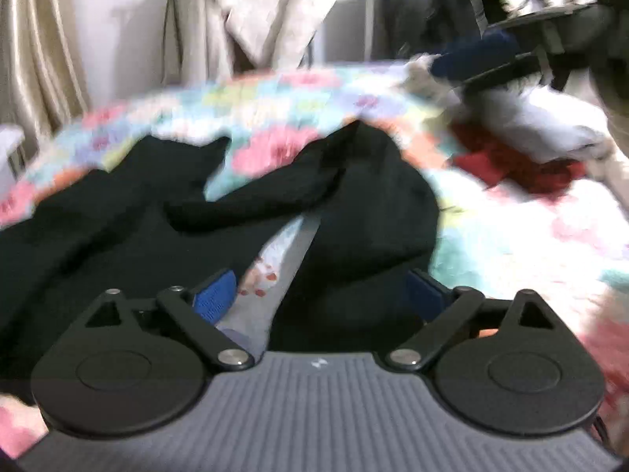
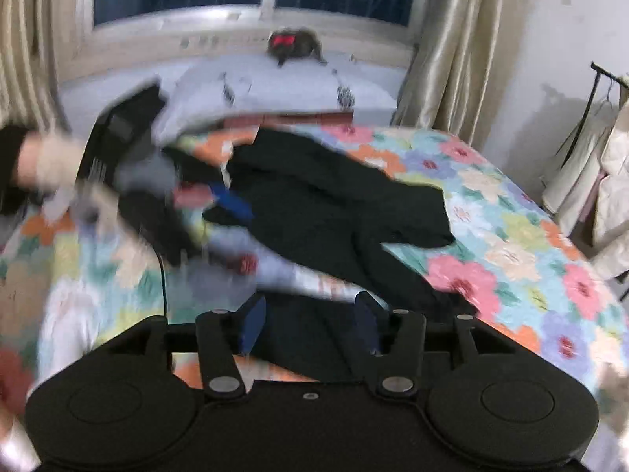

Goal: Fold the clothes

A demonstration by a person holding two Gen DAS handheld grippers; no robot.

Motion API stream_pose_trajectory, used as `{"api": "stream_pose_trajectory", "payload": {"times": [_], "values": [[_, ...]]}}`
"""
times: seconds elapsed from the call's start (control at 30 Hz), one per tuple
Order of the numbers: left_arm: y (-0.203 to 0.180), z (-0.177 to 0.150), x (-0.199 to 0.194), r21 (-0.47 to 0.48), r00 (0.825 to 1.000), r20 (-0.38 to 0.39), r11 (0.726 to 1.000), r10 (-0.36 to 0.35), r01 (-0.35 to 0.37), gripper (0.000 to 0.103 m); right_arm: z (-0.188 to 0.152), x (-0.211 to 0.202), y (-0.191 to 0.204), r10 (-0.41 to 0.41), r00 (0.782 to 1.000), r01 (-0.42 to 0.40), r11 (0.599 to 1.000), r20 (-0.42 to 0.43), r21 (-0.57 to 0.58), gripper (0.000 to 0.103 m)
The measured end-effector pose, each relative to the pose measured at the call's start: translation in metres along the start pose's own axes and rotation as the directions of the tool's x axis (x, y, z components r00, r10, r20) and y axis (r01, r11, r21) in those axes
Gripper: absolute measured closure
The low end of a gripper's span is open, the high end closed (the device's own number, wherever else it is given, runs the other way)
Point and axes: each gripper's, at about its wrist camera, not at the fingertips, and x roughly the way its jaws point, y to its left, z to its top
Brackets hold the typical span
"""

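On the floral bedspread (image 2: 491,236): black garment (image 2: 334,196) spread crumpled, mid-bed.
Left gripper (image 1: 318,295) just above its near edge, jaws wide apart, nothing clamped. Right gripper (image 2: 310,322) over near hem, jaws apart, cloth between, not pinched.

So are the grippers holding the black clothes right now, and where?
No. The left gripper is open above the black garment. The right gripper is open too, with cloth between its fingers but not pinched.

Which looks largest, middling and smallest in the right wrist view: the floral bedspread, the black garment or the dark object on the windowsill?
1. Floral bedspread, filling most of the frame.
2. Black garment, spread across its middle.
3. Dark object on the windowsill, smallest, though it is farthest away, so true size is unsure.
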Motion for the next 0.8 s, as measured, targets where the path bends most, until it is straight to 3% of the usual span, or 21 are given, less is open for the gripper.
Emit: {"api": "stream_pose_trajectory", "payload": {"times": [0.07, 0.1, 0.13, 0.17, 0.23, 0.27, 0.33, 0.4, 0.47, 0.57, 0.8], "values": [[-0.004, -0.002, 0.030, -0.027, 0.999, -0.050, 1.000, 0.009, -0.010, 0.016, -0.015, 0.029, -0.030, -0.007, 0.994, -0.015, 0.979, 0.107, 0.203, 0.048], [-0.006, -0.005, 0.038, -0.039, 0.998, -0.053, 0.999, -0.013, 0.011, 0.025, -0.027, 0.043, -0.049, -0.016, 0.989, -0.034, 0.943, 0.145, 0.332, 0.048], [-0.010, -0.006, 0.044, -0.050, 0.997, -0.073, 0.999, -0.024, 0.020, 0.052, -0.038, 0.050, -0.058, -0.016, 0.988, -0.040, 0.935, 0.154, 0.352, 0.048], [-0.014, -0.007, 0.049, -0.061, 0.995, -0.097, 0.998, -0.032, 0.026, 0.071, -0.049, 0.055, -0.066, -0.013, 0.987, -0.044, 0.934, 0.158, 0.355, 0.049], [-0.015, -0.002, 0.047, -0.117, 0.995, -0.084, 0.992, -0.048, 0.038, 0.096, -0.075, 0.054, -0.068, -0.097, 0.988, 0.073, 0.979, 0.117, 0.192, 0.049], [-0.008, 0.001, 0.041, -0.195, 0.995, -0.058, 0.978, -0.085, 0.072, 0.096, -0.087, 0.053, -0.067, -0.133, 0.988, 0.125, 0.988, 0.078, 0.090, 0.049], [0.004, 0.008, 0.026, -0.335, 0.990, 0.013, 0.933, -0.137, 0.133, 0.096, -0.104, 0.052, -0.058, -0.143, 0.989, 0.145, 0.984, 0.025, -0.105, 0.049], [0.010, 0.016, 0.008, -0.414, 0.986, 0.085, 0.895, -0.144, 0.166, 0.096, -0.120, 0.054, -0.042, -0.150, 0.988, 0.130, 0.935, -0.036, -0.329, 0.048], [0.012, 0.029, -0.009, -0.444, 0.980, 0.137, 0.875, -0.147, 0.194, 0.096, -0.133, 0.057, -0.033, -0.160, 0.985, 0.112, 0.881, -0.068, -0.460, 0.047], [0.011, 0.053, -0.026, -0.448, 0.967, 0.191, 0.862, -0.168, 0.238, 0.097, -0.143, 0.060, -0.029, -0.188, 0.981, 0.137, 0.828, -0.040, -0.544, 0.044], [-0.016, 0.133, -0.040, -0.307, 0.923, 0.295, 0.891, -0.246, 0.335, 0.097, -0.118, 0.084, -0.044, -0.284, 0.949, 0.312, 0.801, 0.134, -0.511, 0.042]]}}
